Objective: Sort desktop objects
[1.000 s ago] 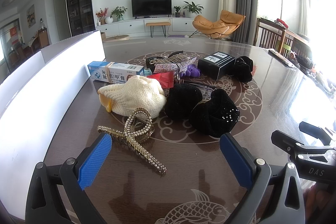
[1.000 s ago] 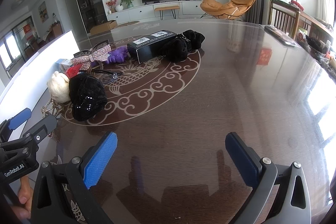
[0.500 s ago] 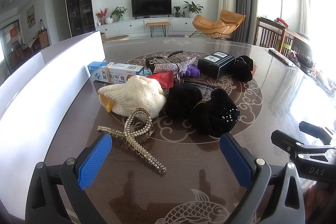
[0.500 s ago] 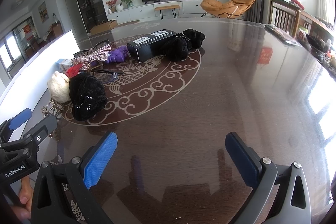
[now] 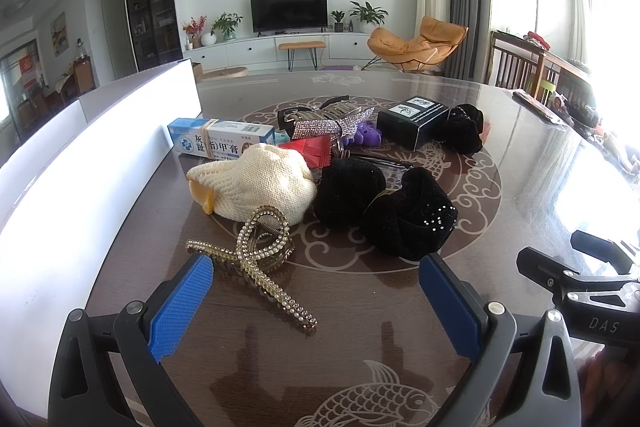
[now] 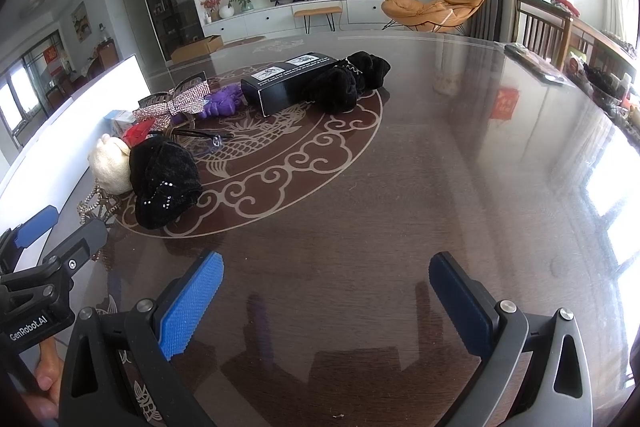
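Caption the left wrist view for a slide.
Open left gripper facing a pearl hair claw before cluttered accessories.

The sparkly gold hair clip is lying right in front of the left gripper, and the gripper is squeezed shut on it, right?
Not quite. The gold hair clip does lie right in front of the left gripper, but the gripper is open, its blue pads spread wide with nothing between them. The left wrist view shows this.
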`<state>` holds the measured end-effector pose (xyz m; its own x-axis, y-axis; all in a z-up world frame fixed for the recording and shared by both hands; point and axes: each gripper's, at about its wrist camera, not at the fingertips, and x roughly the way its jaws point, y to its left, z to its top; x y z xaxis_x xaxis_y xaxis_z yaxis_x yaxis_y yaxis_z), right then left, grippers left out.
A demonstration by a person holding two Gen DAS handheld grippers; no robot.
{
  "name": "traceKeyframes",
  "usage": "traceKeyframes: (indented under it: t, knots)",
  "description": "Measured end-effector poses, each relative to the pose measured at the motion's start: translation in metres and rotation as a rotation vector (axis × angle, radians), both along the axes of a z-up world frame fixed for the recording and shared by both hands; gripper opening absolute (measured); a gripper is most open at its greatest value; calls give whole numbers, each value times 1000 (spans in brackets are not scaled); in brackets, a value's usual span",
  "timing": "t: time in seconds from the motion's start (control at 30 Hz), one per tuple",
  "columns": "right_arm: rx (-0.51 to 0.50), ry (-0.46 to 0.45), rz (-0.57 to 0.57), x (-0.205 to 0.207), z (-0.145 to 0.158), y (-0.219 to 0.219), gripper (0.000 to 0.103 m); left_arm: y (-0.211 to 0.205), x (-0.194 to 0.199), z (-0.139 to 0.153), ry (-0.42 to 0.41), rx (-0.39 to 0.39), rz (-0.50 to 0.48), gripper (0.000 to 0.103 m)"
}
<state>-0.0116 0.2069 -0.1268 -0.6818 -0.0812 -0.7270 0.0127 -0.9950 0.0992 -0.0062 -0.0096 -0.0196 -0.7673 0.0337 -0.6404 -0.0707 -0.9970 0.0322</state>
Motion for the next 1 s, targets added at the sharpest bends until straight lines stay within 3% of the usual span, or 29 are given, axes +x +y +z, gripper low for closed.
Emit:
traceKeyframes:
  t: [0.47, 0.63, 1.0]
  knots:
    - [-4, -5, -1, -2, 0, 1, 103, -3, -2, 1, -10, -3, 6, 103]
    - [-7, -20, -3, -4, -2, 2, 103, -13, -3, -5, -102, -1, -16, 103]
    - [-16, -32, -9, -6, -2, 4, 103, -37, 6, -18, -216, -59, -5, 103]
